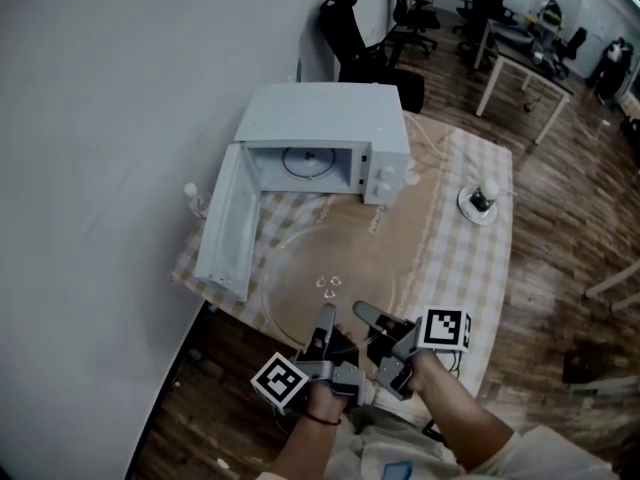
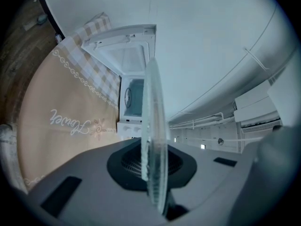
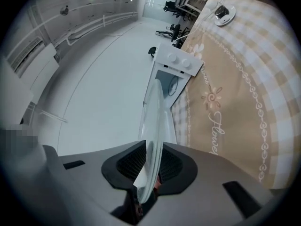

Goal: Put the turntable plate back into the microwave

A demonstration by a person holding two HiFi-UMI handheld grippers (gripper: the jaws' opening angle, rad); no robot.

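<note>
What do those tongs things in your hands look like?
The left tongs and right tongs are dark grey, with black ribbed pads. Each carries a white cube printed with black square markers. A dark band circles the left wrist.

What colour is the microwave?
The microwave is white; the head view shows it best.

A round white object point(image 1: 478, 204) sits on the checked tablecloth point(image 1: 480, 268); a black chair point(image 1: 345, 30) stands beyond.
</note>
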